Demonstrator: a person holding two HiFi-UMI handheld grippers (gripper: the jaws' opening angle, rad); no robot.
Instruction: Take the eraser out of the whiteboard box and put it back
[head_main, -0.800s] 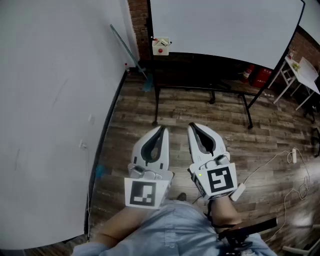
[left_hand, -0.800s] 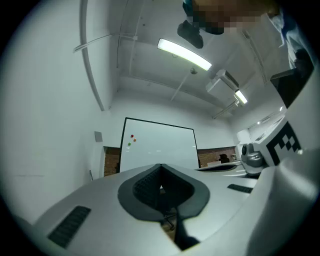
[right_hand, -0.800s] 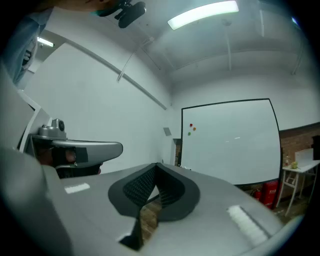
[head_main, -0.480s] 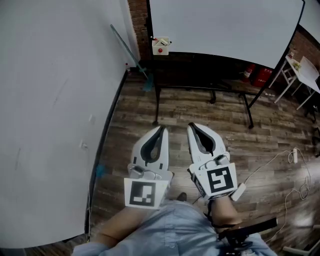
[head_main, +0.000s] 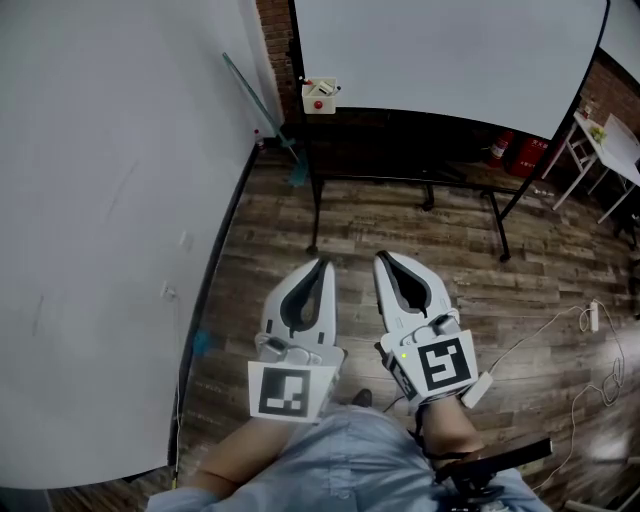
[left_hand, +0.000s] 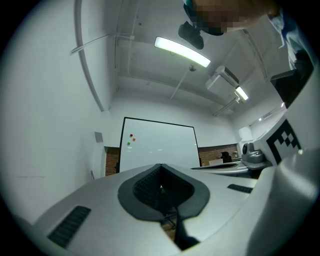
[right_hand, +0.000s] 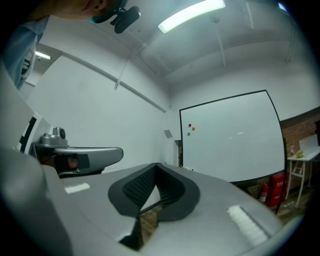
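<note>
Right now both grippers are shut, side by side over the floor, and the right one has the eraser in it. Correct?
Not quite. The right gripper is empty: the right gripper view shows its jaws closed on each other with nothing between them. The rest holds: it and the left gripper are both shut, side by side above the wooden floor.

The large white whiteboard (head_main: 450, 50) runs off the head view's top edge. The small white box (head_main: 320, 97) at its lower left corner is too small to show its contents beyond a red spot. The red fire extinguishers (head_main: 528, 155) are partly hidden behind the board. The white folding table (head_main: 612, 142) is cut off at the right edge.
</note>
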